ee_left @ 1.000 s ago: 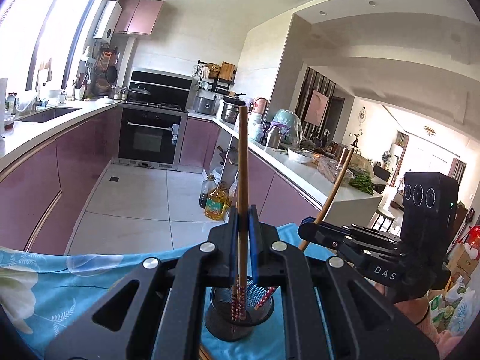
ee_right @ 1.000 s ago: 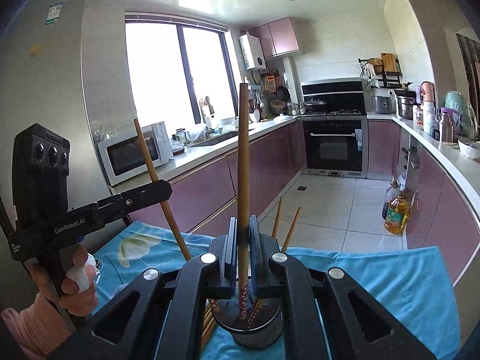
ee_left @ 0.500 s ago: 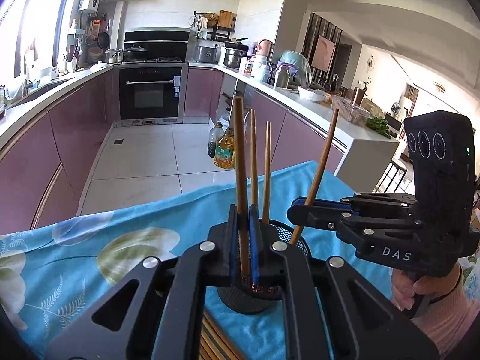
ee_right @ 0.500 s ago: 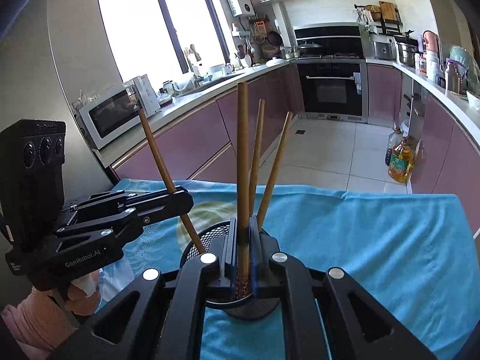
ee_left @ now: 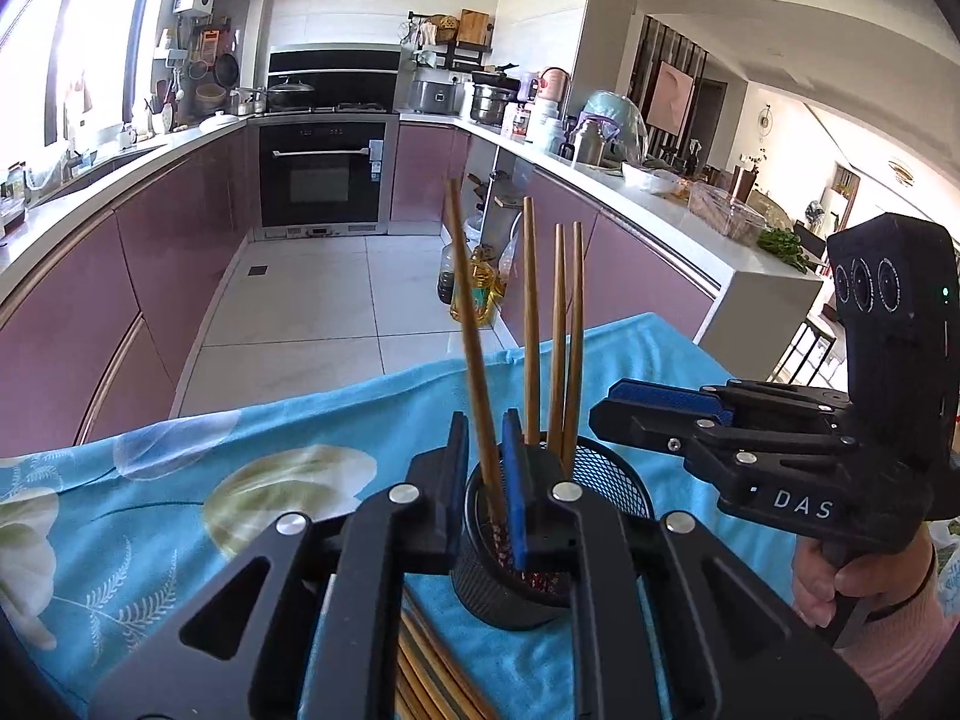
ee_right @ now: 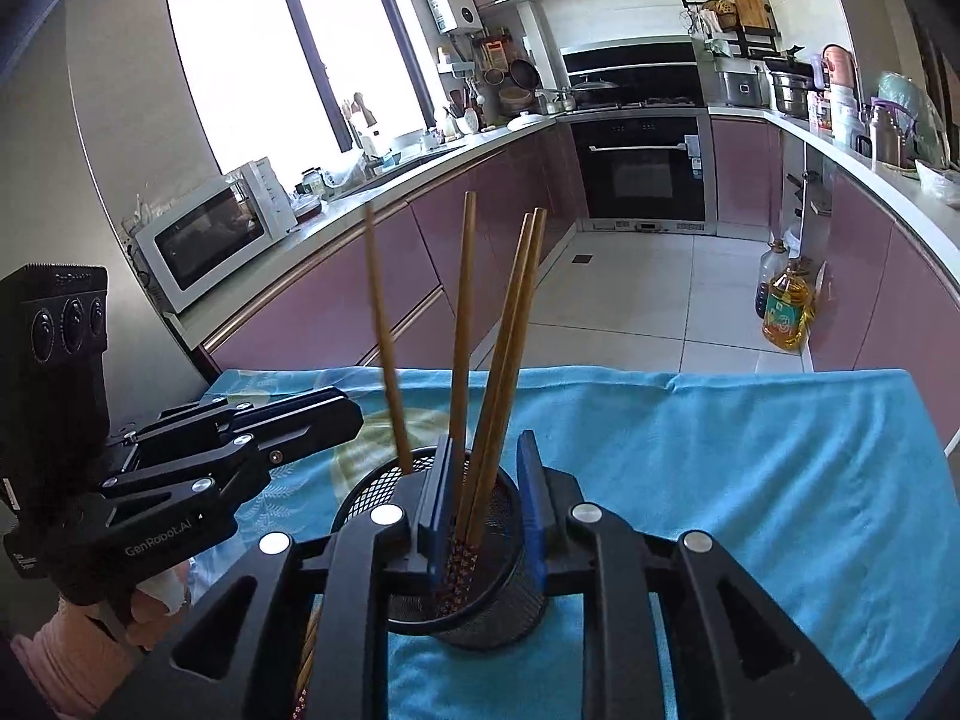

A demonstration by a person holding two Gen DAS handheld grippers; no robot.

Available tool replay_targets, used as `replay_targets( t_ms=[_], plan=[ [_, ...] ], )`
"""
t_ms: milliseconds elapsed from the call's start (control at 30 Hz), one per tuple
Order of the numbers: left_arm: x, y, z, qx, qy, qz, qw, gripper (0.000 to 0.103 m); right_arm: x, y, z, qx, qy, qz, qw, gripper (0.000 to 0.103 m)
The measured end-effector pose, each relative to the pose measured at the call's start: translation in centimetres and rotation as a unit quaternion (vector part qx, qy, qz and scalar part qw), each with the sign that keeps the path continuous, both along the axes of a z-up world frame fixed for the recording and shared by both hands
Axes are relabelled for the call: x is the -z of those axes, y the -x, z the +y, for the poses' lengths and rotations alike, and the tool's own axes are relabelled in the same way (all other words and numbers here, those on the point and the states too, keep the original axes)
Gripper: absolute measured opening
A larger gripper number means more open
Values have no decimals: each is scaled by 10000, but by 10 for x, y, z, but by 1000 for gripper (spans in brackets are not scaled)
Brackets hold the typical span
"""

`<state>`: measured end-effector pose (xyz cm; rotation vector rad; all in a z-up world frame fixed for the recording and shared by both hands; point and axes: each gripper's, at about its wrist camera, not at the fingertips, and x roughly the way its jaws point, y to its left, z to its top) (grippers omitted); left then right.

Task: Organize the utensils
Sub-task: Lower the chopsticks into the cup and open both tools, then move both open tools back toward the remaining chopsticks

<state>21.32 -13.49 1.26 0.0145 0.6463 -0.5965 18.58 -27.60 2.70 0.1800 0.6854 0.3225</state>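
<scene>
At the left edge of the right wrist view, the left gripper (ee_right: 345, 414) reaches in from a pink-sleeved hand (ee_right: 150, 600), its jaws parted with nothing held. Just right of its tip, a black mesh cup (ee_right: 480, 612) stands on a blue floral tablecloth (ee_right: 750, 480) and holds 4 wooden chopsticks (ee_right: 462, 330) upright, their patterned ends down in the cup. At lower centre of that frame the right gripper (ee_right: 483, 492) sits over the cup's rim with its blue-padded jaws spread; 3 sticks rise through the gap, none clamped. More chopsticks (ee_right: 306, 660) lie flat on the cloth at lower left beside the cup. From the left wrist view, the leftmost stick (ee_left: 471, 330) leans free between that gripper's spread jaws, and the right gripper (ee_left: 606, 414) hangs open at right, beside the cup (ee_left: 612, 480).
</scene>
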Motion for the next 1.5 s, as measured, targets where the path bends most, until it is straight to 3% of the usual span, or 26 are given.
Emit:
replay_targets(
  t_ms=[200, 600, 800, 1067, 1300, 1500],
  plan=[
    [-2, 22, 17, -160, 117, -154, 9997, 29, -4, 14, 1, 6, 14, -233, 9997, 48],
    [-7, 84, 75, -594, 100, -551, 9967, 45, -16, 70, 23, -654, 130, -780, 9947, 67],
    [20, 107, 97, -767, -181, -296, 9965, 50, 10, 86, 48, -1096, 255, -443, 9927, 78],
    [75, 115, 116, -917, -495, 477, 9934, 51, 66, 81, 69, -1111, 326, 473, 9921, 80],
    [94, 119, 107, -795, -639, 736, 9921, 52, 86, 83, 76, -882, 407, 714, 9927, 78],
    [100, 118, 94, -665, -728, 833, 9916, 53, 94, 82, 75, -786, 389, 847, 9925, 66]
  ],
)
